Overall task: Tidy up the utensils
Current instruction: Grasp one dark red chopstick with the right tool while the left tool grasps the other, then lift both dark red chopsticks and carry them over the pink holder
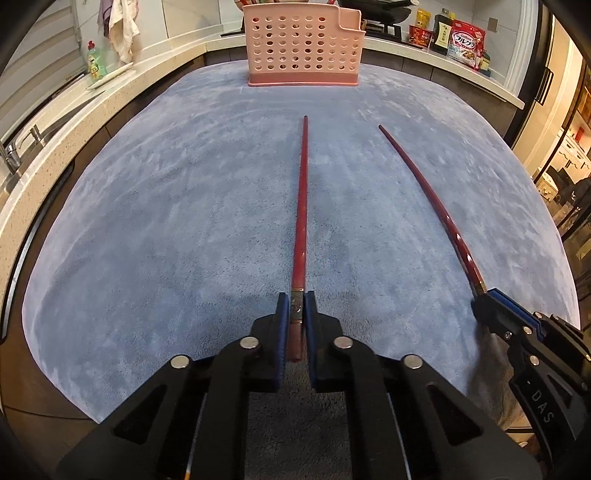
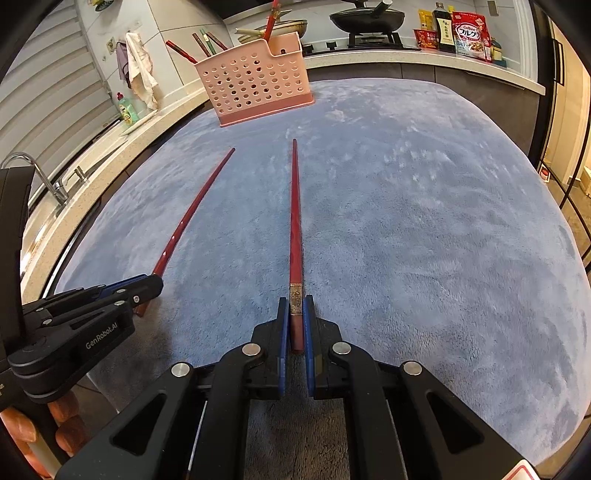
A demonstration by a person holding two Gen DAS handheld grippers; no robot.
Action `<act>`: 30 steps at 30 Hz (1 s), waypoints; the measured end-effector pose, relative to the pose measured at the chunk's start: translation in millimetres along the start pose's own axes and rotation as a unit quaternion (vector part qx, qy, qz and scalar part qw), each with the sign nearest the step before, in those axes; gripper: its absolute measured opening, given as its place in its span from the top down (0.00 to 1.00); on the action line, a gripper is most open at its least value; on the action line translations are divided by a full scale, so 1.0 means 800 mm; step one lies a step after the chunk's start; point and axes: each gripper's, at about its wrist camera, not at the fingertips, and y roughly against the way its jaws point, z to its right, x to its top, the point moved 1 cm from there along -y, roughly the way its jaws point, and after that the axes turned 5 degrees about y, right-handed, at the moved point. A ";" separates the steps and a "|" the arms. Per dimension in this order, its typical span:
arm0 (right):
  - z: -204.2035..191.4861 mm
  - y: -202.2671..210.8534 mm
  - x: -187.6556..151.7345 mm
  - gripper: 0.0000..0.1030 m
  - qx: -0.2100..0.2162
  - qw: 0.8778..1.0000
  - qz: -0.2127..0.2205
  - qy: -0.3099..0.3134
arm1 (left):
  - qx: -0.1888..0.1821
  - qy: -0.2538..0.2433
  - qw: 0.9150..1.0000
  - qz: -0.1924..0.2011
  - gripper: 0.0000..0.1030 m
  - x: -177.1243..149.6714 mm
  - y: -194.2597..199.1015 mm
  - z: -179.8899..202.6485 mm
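My left gripper (image 1: 296, 308) is shut on the thick end of a red chopstick (image 1: 301, 206) that points ahead over the blue-grey mat (image 1: 166, 221). My right gripper (image 2: 296, 310) is shut on a second red chopstick (image 2: 295, 221) at its gold-banded end. Each view shows the other tool too: the right gripper (image 1: 484, 304) with its chopstick (image 1: 432, 199), and the left gripper (image 2: 149, 288) with its chopstick (image 2: 192, 214). A pink perforated utensil basket (image 1: 303, 48) (image 2: 255, 81) stands at the mat's far edge with several chopsticks in it.
A pale counter (image 2: 92, 177) wraps around the mat, with a faucet (image 2: 40, 177) and sink at the left. A green soap bottle (image 1: 95, 61) and a hanging cloth (image 1: 123, 29) are nearby. A wok (image 2: 365, 18) on the stove and food packets (image 2: 472, 35) sit behind.
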 end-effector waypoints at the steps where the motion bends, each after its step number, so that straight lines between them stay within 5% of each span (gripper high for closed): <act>1: -0.001 0.001 0.000 0.93 0.000 1.000 0.001 0.001 | -0.002 0.002 1.000 -0.002 0.92 0.000 0.001 -0.002; 8: -0.002 0.019 0.006 0.93 -0.001 1.000 0.011 0.005 | -0.021 0.013 1.000 -0.011 0.93 0.002 0.017 -0.007; 15: 0.000 0.059 0.034 0.93 0.003 0.999 0.037 0.001 | -0.039 0.032 0.999 0.022 0.93 0.034 0.064 -0.022; 30: 0.011 0.135 0.196 0.93 0.024 0.987 0.156 -0.009 | -0.054 0.050 0.991 0.116 0.93 0.182 0.133 -0.053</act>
